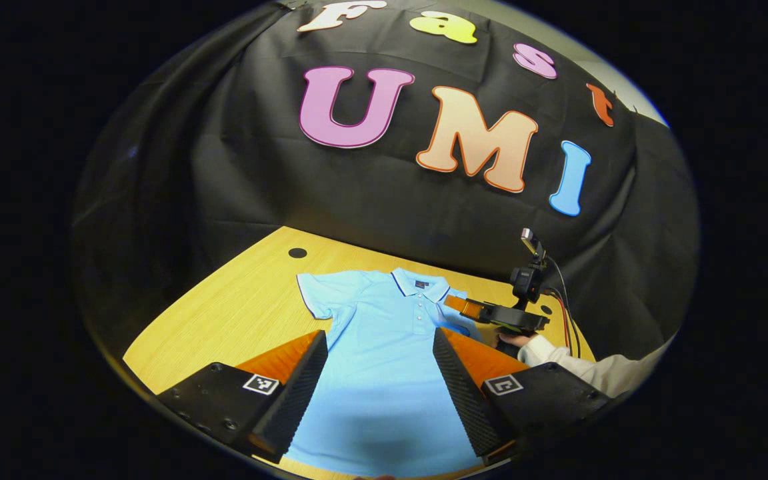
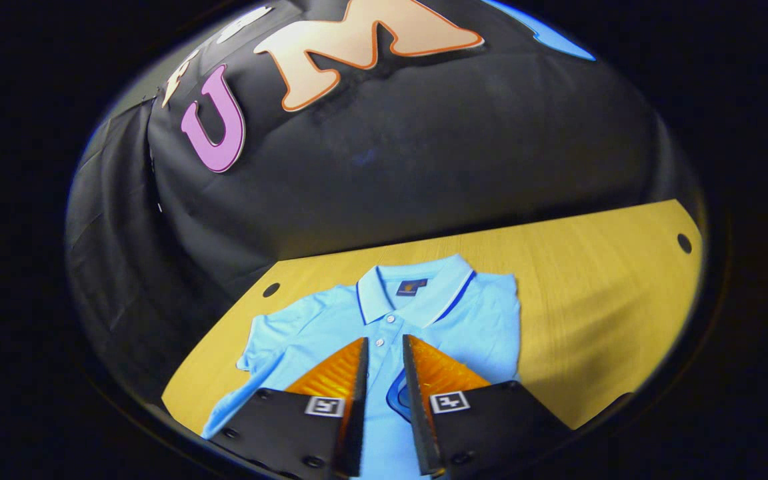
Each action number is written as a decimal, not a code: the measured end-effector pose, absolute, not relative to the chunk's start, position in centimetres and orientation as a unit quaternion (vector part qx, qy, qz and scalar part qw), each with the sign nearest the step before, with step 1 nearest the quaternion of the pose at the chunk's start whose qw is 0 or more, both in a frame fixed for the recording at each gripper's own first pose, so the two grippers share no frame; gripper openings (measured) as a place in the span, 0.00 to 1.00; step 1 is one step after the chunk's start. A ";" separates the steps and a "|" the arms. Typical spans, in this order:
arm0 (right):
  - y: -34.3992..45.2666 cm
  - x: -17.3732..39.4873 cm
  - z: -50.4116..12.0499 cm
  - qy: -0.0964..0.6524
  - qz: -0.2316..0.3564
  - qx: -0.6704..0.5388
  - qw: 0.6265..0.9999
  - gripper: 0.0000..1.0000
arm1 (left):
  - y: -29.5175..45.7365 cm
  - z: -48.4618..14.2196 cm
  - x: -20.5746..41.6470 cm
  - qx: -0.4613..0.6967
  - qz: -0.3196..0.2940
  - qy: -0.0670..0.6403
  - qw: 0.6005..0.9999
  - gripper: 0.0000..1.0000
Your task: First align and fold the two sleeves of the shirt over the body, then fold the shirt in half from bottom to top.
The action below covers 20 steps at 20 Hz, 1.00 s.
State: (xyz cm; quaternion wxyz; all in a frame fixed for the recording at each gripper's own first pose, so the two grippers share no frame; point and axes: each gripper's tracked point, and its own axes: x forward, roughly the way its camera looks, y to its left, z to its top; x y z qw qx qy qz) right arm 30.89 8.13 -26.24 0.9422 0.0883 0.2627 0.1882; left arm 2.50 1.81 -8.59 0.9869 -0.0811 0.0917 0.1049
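On the wooden bench (image 1: 237,313), a light blue polo shirt (image 1: 384,360) is laid flat, its collar (image 1: 421,283) turned toward the black cloth wall at twelve o'clock in the left gripper view. In that view one short sleeve (image 1: 317,293) is spread out toward ten o'clock, and a dark round hole (image 1: 297,253) in the bench is seen just beyond it. The left hand-held gripper (image 1: 381,390) is held over the lower body of the shirt with its fingers (image 1: 301,387) spread wide; nothing is gripped between them. At three o'clock of the collar, the right hand-held gripper (image 1: 467,308) is seen reaching in over the shirt's other shoulder, carried by a hand (image 1: 514,340) in a pale sleeve (image 1: 591,370), with cables trailing behind it.

In the right gripper view, the shirt (image 2: 477,320) is seen with its collar (image 2: 417,287) at twelve o'clock of the right hand-held gripper (image 2: 384,393). The fingers (image 2: 331,373) of this hand-held gripper are set narrow, with a slim gap between them, over the button placket. A dark-edged fold of blue fabric (image 2: 397,400) is seen by the inner face of one finger; whether it is pinched cannot be told. The far sleeve (image 2: 271,347) is spread toward nine o'clock. The near side of the shirt ends in a straight edge at two o'clock, with bare bench (image 2: 597,293) beyond it.
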 end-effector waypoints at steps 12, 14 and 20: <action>4.8 22.1 -22.6 0.257 0.161 0.057 0.951 0.98 | 12.0 -10.2 14.0 -0.034 0.093 0.110 0.989 0.95; 3.9 19.7 -21.8 0.262 0.148 0.063 0.952 0.98 | 13.3 -11.5 16.4 -0.026 0.084 0.122 0.989 0.95; 1.3 13.4 -19.4 0.261 0.103 0.042 0.959 0.98 | 18.5 -16.1 23.4 -0.054 0.092 0.158 0.982 0.95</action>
